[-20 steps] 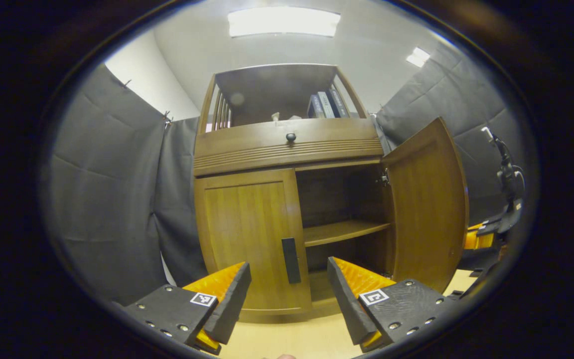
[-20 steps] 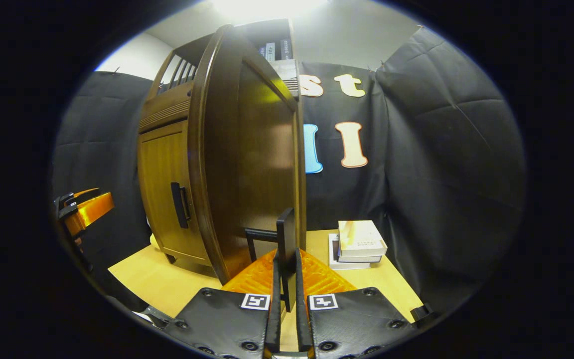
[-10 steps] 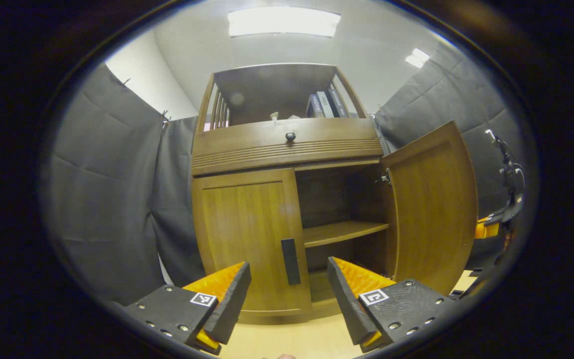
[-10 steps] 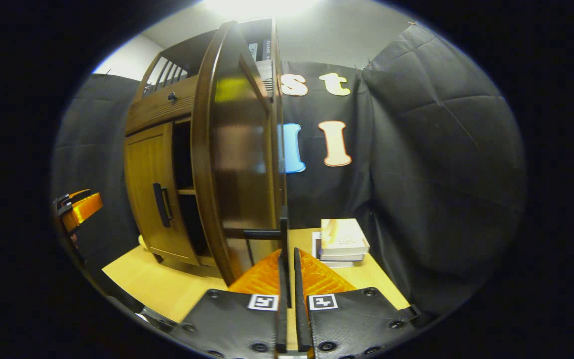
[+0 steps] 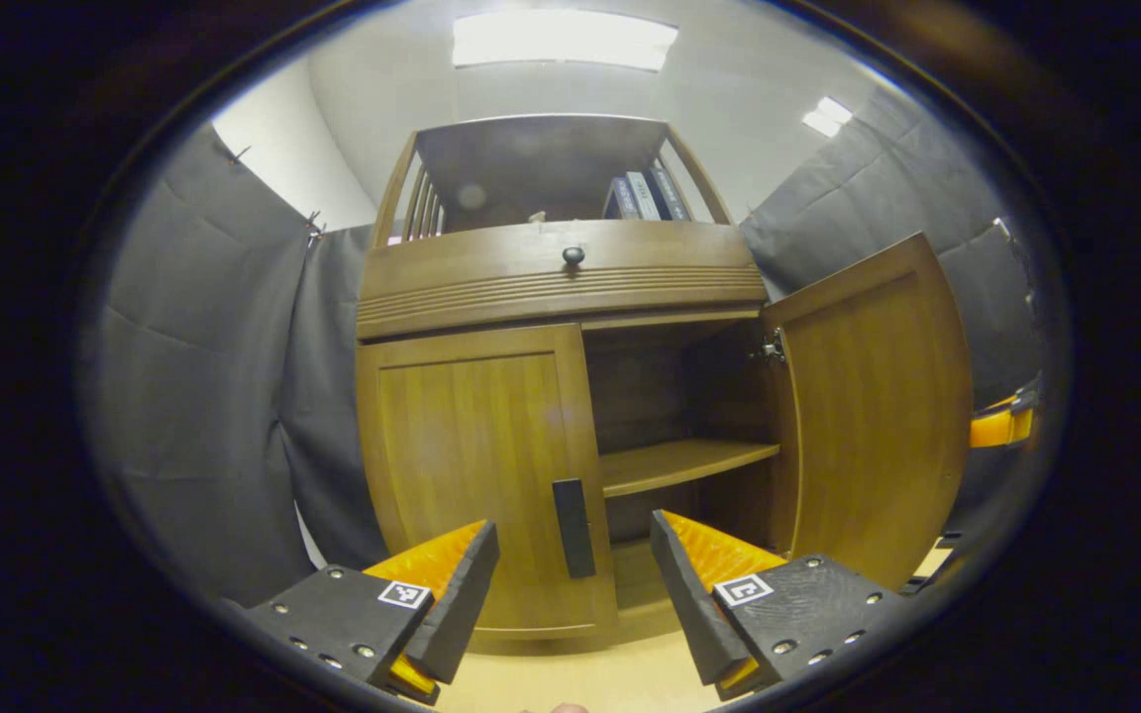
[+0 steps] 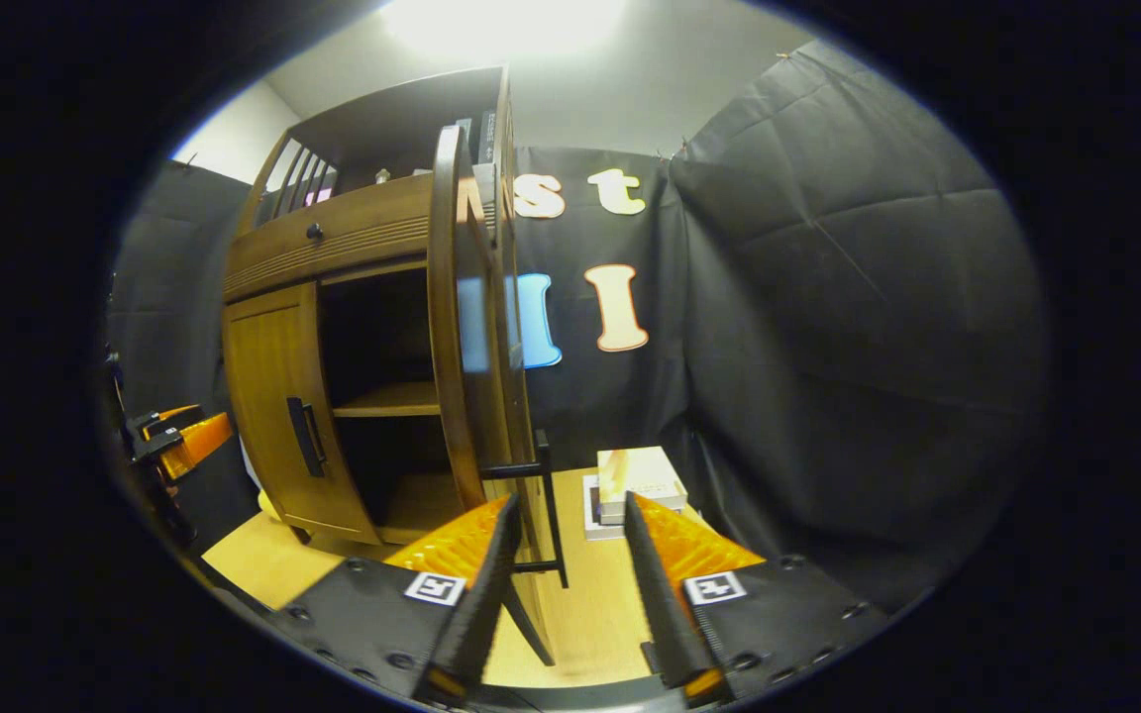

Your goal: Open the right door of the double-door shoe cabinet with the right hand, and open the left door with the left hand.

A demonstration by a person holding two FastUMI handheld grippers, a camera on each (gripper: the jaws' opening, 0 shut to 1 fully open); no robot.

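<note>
1. Left claw (image 5: 575, 579): jaws wide apart, holding nothing, aimed at the shoe cabinet (image 5: 561, 282) front, low near the bench (image 5: 580, 678).
2. Left door (image 5: 476, 465): shut, flush with the frame. Its black handle (image 5: 574, 528) runs vertically along the door's inner edge and sits between the two left-claw fingers in the left gripper view, farther off, not touched.
3. Right claw (image 6: 566, 574): jaws apart, gripping nothing. Right door handle (image 6: 541, 510) is a black bar standing just ahead in the gap between the fingers; can't tell if either finger grazes it.
4. Right door (image 5: 873, 416): swung wide open, seen nearly edge-on in the right gripper view (image 6: 466, 327). Hinge (image 5: 771, 349) is visible at the upper inside edge.
5. Cabinet interior: dark, with one wooden shelf (image 5: 684, 463) across the middle.
6. Above the doors: drawer with a round black knob (image 5: 572, 255); open top shelf holds a few upright books (image 5: 642, 196).
7. Right gripper view: stack of books (image 6: 635, 475) lies on the bench beyond the open door, near the black cloth wall.
8. Left claw also shows at the left edge of the right gripper view (image 6: 179, 444), well apart from the right claw.
</note>
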